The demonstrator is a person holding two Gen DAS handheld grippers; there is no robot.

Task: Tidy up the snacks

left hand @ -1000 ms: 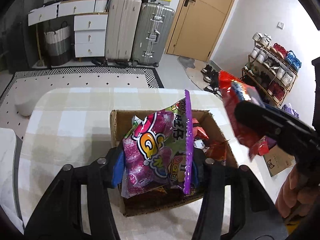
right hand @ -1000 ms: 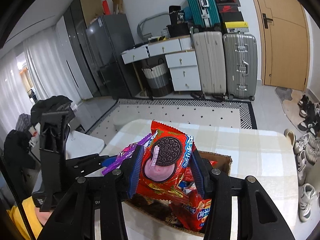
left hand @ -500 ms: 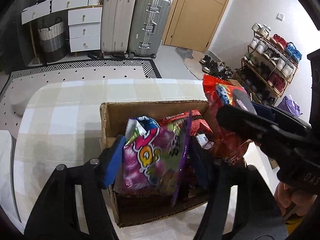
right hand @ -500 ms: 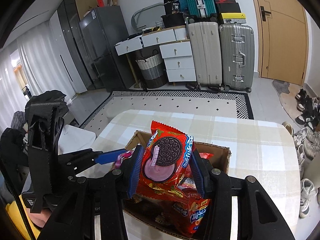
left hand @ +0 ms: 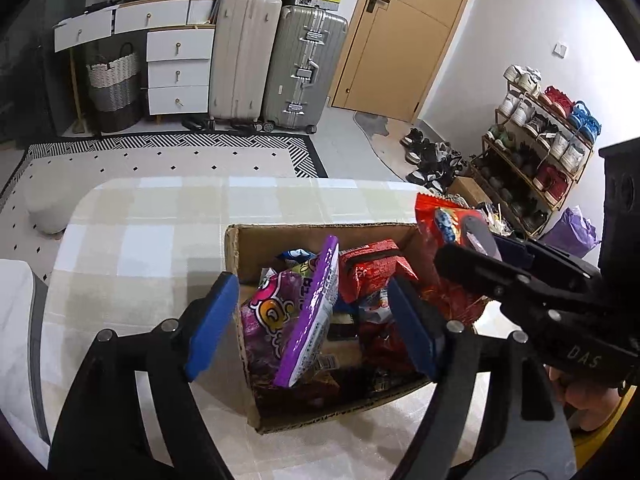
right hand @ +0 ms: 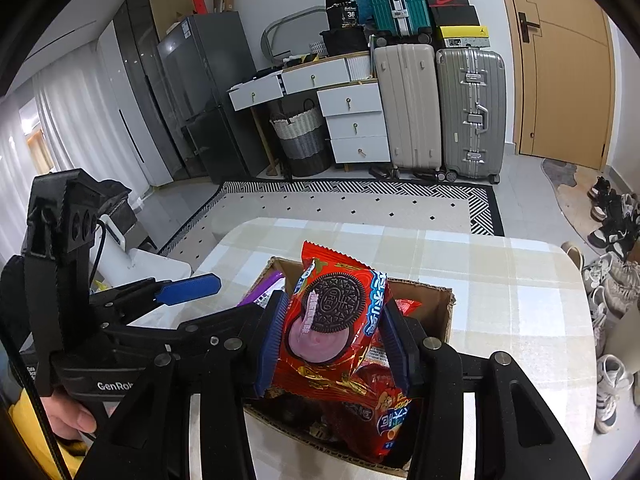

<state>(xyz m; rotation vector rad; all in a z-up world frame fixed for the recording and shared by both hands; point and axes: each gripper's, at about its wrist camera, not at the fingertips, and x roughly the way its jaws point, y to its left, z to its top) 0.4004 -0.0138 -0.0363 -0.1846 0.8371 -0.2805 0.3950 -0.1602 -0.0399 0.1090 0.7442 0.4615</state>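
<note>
nearest us, our left tool [left hand: 312, 320] has just been opening, and its blue pads now stand clear of the purple snack bag [left hand: 292, 316], which a second ago sat pinched between them. the bag now leans inside the cardboard box [left hand: 320, 412] among the other packets, so we judge that piece as placed. our right tool [right hand: 334, 344] is clamped tight on the red oreo packet [right hand: 332, 320], held just above the box's right side. beyond, the checked desk [left hand: 160, 240] looks bare, so we reckon the oreo packet goes in next.
</note>
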